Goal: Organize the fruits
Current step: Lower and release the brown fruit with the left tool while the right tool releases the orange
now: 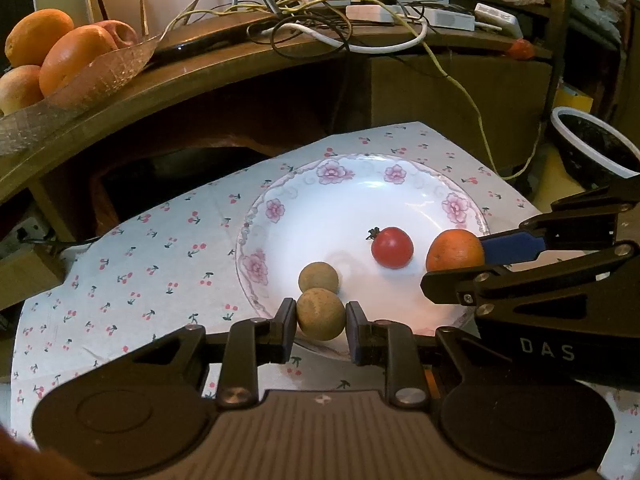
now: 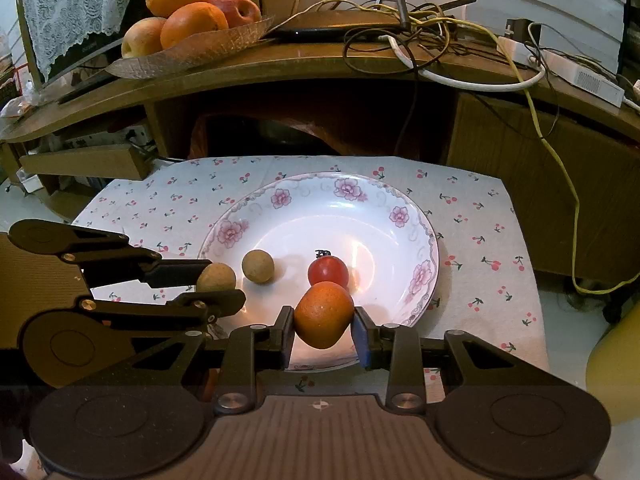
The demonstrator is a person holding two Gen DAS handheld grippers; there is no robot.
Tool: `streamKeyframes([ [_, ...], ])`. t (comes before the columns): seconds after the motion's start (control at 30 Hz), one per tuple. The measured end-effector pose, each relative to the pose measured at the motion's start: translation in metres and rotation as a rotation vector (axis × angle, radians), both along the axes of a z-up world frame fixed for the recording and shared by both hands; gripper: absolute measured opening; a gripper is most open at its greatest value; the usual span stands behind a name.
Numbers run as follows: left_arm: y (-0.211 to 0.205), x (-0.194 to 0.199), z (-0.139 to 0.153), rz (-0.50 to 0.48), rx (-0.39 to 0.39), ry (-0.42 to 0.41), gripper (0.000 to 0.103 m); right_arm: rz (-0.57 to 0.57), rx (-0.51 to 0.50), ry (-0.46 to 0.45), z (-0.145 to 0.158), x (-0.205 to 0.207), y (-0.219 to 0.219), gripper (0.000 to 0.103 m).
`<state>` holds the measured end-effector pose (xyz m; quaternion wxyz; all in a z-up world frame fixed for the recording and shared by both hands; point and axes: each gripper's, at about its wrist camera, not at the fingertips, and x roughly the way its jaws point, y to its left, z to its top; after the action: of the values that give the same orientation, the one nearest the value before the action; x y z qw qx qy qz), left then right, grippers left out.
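A white plate with pink flowers (image 1: 360, 208) (image 2: 332, 224) lies on a cherry-print cloth. On it rest a brown longan (image 1: 319, 277) (image 2: 258, 266) and a red cherry tomato (image 1: 392, 247) (image 2: 328, 271). My left gripper (image 1: 320, 322) (image 2: 218, 286) is shut on a second brown longan (image 1: 320, 319) (image 2: 216, 278) at the plate's near-left rim. My right gripper (image 2: 322, 326) (image 1: 454, 266) is shut on a small orange fruit (image 2: 323, 314) (image 1: 455, 251) over the plate's near-right part, just in front of the tomato.
A glass bowl (image 2: 192, 50) (image 1: 92, 76) with oranges and apples stands on the wooden shelf behind. Tangled cables (image 2: 432, 24) and white adapters lie on the shelf. A dark white-rimmed bowl (image 1: 596, 148) sits at the right. A wooden block (image 2: 84, 162) lies at the left.
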<state>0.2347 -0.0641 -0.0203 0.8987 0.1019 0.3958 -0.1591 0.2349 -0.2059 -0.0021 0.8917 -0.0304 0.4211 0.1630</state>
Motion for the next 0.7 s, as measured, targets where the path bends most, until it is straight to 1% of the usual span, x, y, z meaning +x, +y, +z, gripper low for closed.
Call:
streamKeyframes([
  [0.5, 0.0005, -0.0004, 0.0012, 0.016, 0.004, -0.004, 0.033, -0.011, 0.001, -0.006, -0.0005, 0.001, 0.0, 0.036],
  [0.7, 0.0026, 0.0002, 0.0025, 0.024, -0.001, -0.006, 0.036, -0.015, 0.002, -0.011, 0.0004, 0.0014, -0.0006, 0.037],
])
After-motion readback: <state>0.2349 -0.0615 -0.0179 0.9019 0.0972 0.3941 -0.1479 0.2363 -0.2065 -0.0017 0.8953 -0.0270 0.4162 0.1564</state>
